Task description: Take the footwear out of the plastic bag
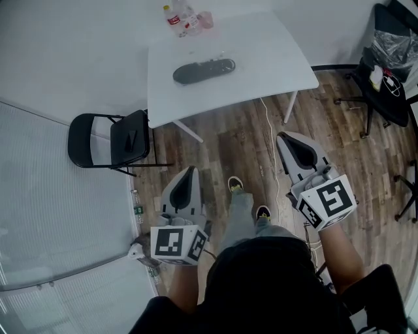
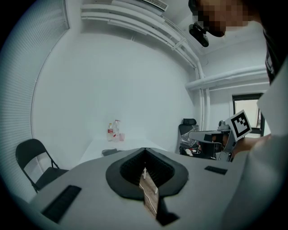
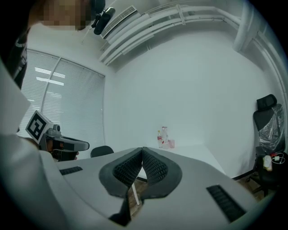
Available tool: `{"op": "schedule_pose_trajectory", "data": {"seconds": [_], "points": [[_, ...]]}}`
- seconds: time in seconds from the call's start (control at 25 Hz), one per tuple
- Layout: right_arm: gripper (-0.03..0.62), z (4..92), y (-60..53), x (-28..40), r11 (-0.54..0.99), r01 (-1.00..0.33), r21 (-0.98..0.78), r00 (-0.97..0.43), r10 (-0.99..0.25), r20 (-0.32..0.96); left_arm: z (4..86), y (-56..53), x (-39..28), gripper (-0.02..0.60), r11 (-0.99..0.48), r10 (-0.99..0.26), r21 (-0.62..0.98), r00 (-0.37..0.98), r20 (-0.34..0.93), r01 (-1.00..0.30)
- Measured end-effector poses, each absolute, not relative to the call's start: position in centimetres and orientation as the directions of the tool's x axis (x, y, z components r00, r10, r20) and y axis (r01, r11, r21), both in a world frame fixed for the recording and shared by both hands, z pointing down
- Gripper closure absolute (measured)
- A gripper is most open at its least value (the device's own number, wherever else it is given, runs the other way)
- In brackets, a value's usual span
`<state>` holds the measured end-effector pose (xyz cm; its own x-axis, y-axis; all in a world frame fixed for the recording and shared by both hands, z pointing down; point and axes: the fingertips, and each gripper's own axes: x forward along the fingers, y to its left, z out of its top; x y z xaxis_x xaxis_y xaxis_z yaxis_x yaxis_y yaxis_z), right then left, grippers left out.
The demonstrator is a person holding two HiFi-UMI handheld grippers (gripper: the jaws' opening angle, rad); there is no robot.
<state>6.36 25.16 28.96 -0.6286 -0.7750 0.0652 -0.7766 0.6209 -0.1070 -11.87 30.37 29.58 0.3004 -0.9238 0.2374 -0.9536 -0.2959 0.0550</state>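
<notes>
Footwear (image 1: 204, 70) lies near the middle of the white table (image 1: 274, 52), well inside every edge; its bag is too faint to make out. Bottles (image 1: 183, 18) crowd the far edge. Both tools hang over wood floor (image 1: 228, 143), well short of the table's near edge. The left tool (image 1: 190, 171) and right tool (image 1: 285, 139) each have jaws pressed together on nothing. A folding chair (image 1: 108, 140) stands left of the table and an office chair (image 1: 384, 96) right. A cable (image 1: 270, 134) crosses the floor.
</notes>
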Motion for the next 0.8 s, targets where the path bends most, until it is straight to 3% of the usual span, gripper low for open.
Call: {"op": "schedule_pose_trajectory", "data": {"seconds": [0.8], "points": [[0.576, 28.8, 10.6, 0.9, 0.599, -0.8, -0.039, -0.599, -0.792, 0.121, 30.6, 15.2, -17.8, 0.558, -0.335, -0.911, 0.108, 0.351, 0.218, -0.936]]}}
